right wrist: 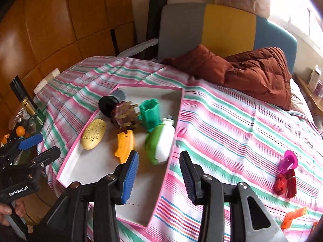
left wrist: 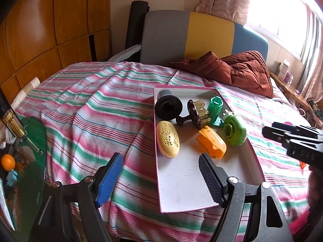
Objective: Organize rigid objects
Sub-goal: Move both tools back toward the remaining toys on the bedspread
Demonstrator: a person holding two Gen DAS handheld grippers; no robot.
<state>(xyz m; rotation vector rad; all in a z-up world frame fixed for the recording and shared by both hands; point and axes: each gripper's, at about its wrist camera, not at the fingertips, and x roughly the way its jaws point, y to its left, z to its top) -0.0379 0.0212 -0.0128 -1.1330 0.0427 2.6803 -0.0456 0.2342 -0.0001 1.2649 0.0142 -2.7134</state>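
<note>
Both my claws hang open and empty — the left claw (left wrist: 161,179) and right claw (right wrist: 159,173) over the pink-rimmed white cardboard tray (right wrist: 177,121) on the striped bed. The red plastic clip (right wrist: 285,183) and pink plastic piece (right wrist: 288,161) lie well apart; reaching across, I might nudge the tray on soft bedding — tipping the green-and-white round gadget (right wrist: 159,145).

place: home bedroom | bed (left wrist: 101,104) with striped sheet | padded headboard (left wrist: 201,36) | rumpled brown quilt (left wrist: 242,68) | wooden wardrobe (left wrist: 50,24) | curtained window (left wrist: 282,10)

Both wrist cams look down-forward, close over bed – share pink-rimmed tray (left wrist: 179,183) (right wrist: 88,167).
</note>
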